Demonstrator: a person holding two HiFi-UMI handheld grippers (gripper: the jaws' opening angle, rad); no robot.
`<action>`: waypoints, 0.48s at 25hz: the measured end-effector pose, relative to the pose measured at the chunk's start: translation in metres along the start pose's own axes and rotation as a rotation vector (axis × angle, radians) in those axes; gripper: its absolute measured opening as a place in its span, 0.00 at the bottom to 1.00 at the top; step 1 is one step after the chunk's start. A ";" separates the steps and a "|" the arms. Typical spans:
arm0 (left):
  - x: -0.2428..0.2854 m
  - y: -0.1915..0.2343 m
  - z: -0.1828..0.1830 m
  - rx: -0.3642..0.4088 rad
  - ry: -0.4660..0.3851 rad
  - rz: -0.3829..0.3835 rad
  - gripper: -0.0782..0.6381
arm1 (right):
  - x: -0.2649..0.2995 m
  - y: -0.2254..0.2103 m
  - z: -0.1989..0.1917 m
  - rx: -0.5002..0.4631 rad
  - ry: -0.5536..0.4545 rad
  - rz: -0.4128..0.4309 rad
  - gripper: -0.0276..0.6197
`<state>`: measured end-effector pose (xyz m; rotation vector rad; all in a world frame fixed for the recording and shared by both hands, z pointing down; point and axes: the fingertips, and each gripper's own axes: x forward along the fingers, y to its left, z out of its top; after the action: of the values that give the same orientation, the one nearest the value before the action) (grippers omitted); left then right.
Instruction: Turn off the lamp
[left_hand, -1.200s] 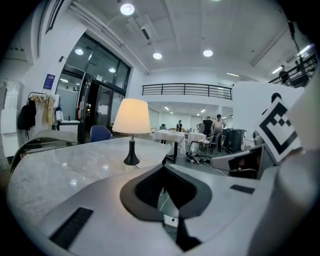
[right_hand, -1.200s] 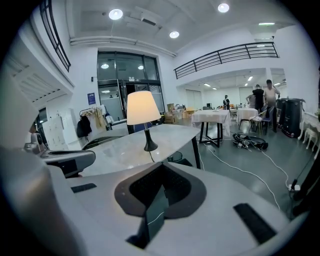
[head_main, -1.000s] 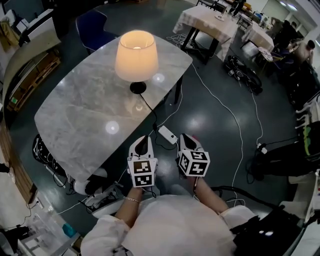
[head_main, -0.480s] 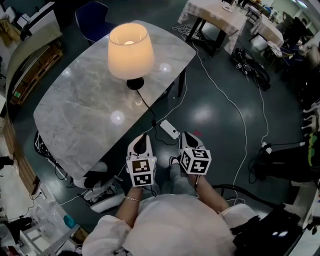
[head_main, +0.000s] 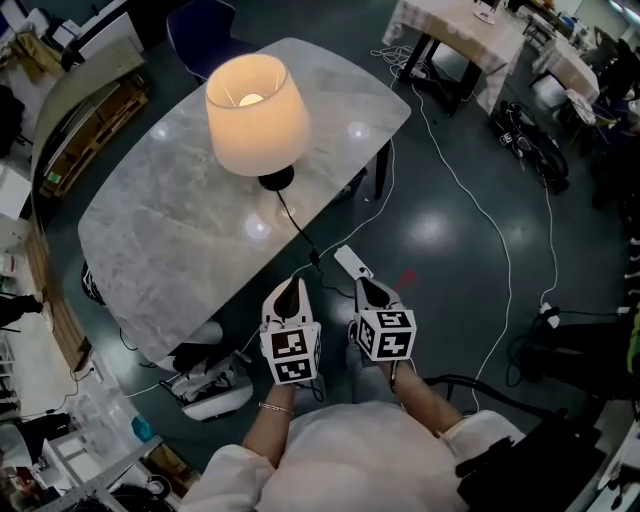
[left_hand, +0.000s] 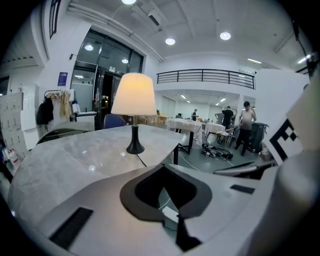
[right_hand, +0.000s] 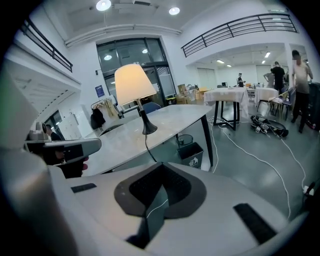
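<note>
Left tool (head_main: 291, 287), right tool (head_main: 363, 287) closed, empty, short of lit lamp (head_main: 257, 115)

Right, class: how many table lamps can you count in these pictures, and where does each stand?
1. The lamp stands lit on the marble table, toward its far end. No other shows, though the cluttered background could hide one.

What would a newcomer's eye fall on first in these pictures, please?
The lit lamp stands out first, glowing on the far part of the marble table. Then come the left gripper and right gripper, side by side off the table's near edge, both shut and empty.
</note>
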<state>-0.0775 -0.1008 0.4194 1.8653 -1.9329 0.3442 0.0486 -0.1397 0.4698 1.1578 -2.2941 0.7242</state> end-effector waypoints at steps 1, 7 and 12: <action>0.005 0.000 -0.004 -0.003 0.011 0.005 0.12 | 0.005 -0.001 -0.003 0.005 0.009 0.007 0.04; 0.026 0.000 -0.023 -0.029 0.050 0.007 0.12 | 0.027 -0.019 -0.009 0.030 0.032 -0.001 0.04; 0.050 -0.003 -0.062 -0.028 0.102 -0.008 0.12 | 0.052 -0.046 -0.025 0.076 0.015 -0.027 0.04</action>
<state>-0.0667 -0.1167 0.4968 1.8015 -1.8534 0.4002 0.0629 -0.1769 0.5312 1.2111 -2.2509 0.8139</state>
